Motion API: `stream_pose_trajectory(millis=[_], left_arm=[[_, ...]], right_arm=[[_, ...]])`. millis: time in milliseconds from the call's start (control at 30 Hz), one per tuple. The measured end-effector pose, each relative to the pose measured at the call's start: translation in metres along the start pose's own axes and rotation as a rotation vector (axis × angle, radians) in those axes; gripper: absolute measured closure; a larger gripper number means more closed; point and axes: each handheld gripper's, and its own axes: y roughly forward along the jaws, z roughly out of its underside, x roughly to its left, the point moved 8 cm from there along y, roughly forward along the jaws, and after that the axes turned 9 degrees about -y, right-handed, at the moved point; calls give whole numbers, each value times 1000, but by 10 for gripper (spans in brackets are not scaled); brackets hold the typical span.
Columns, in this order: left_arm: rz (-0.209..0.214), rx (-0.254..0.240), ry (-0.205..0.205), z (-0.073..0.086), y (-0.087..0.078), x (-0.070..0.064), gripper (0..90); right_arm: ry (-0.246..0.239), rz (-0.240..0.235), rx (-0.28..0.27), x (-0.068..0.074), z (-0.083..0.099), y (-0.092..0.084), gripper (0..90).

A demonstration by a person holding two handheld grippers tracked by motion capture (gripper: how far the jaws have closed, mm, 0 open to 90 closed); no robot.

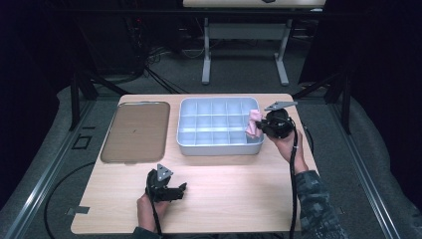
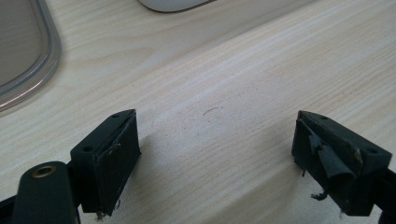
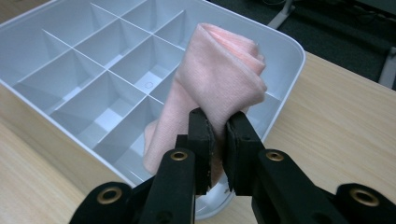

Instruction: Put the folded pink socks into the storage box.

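At 3 o'clock on the table, over the divided tray (image 1: 189, 144), my right gripper (image 3: 219, 135) is clamped on a folded pink cloth (image 3: 219, 79), soft, light, floppy, best pinched across its folds; my left gripper (image 2: 215, 154) sits at 6 o'clock, jaws apart.

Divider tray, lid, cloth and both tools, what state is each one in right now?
Divider tray: open, its visible compartments bare.
Lid: off the tray, flat on the table to the left of it.
Pink cloth: bunched, pinched, hanging over the tray's right edge.
Right tool: shut on the cloth.
Left tool: open, low over bare table.
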Motion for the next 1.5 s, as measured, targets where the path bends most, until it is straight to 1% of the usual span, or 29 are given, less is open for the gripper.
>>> stream_pose_trajectory(millis=[133, 233, 367, 433, 500, 533, 600, 633, 667, 700, 767, 833, 867, 900, 1033, 1100, 1167, 1367, 1400, 1467, 1500], left_arm=[[0, 0, 0, 0, 0, 0, 148], [1, 0, 1, 0, 0, 0, 148], [1, 0, 1, 0, 0, 0, 148], [1, 0, 1, 0, 0, 0, 148], [1, 0, 1, 0, 0, 0, 148], [0, 0, 1, 0, 0, 0, 149], [1, 1, 2, 0, 0, 0, 148], [0, 0, 2, 0, 0, 0, 149], [0, 1, 2, 0, 0, 0, 149], [0, 0, 2, 0, 0, 0, 149], [0, 0, 2, 0, 0, 0, 149], [1, 0, 1, 0, 0, 0, 149], [1, 0, 1, 0, 0, 0, 149], [0, 0, 1, 0, 0, 0, 149], [1, 0, 1, 0, 0, 0, 149], [1, 0, 1, 0, 0, 0, 149], [1, 0, 1, 0, 0, 0, 149], [0, 0, 2, 0, 0, 0, 148], [1, 0, 1, 0, 0, 0, 149], [0, 0, 2, 0, 0, 0, 149], [0, 0, 2, 0, 0, 0, 149]], right_arm=[[4, 0, 25, -2, 4, 7, 819], [-6, 0, 56, -2, 7, 13, 819], [-13, 3, 80, -2, 10, 19, 818], [-25, 16, 93, -2, 12, 22, 818], [-26, 22, 103, -3, 13, 25, 818], [-27, 34, 104, -4, 14, 25, 818], [-25, 39, 116, -5, 16, 27, 818], [-20, 40, 113, -5, 16, 28, 818], [-21, 37, 126, -6, 18, 28, 817], [-16, 41, 124, -6, 18, 29, 818], [-21, 39, 133, -5, 20, 31, 817], [-39, 50, 142, -4, 22, 32, 817], [-50, 56, 159, -3, 26, 35, 817], [-56, 56, 160, -2, 28, 36, 817], [-39, 42, 166, -3, 32, 38, 816], [-39, 36, 168, -2, 32, 38, 816], [-43, 20, 180, -1, 33, 39, 815], [-35, -3, 192, 3, 35, 42, 808], [-39, -10, 202, 3, 36, 41, 801], [-39, -9, 193, 4, 35, 41, 773], [-43, -14, 198, 3, 35, 38, 754]])
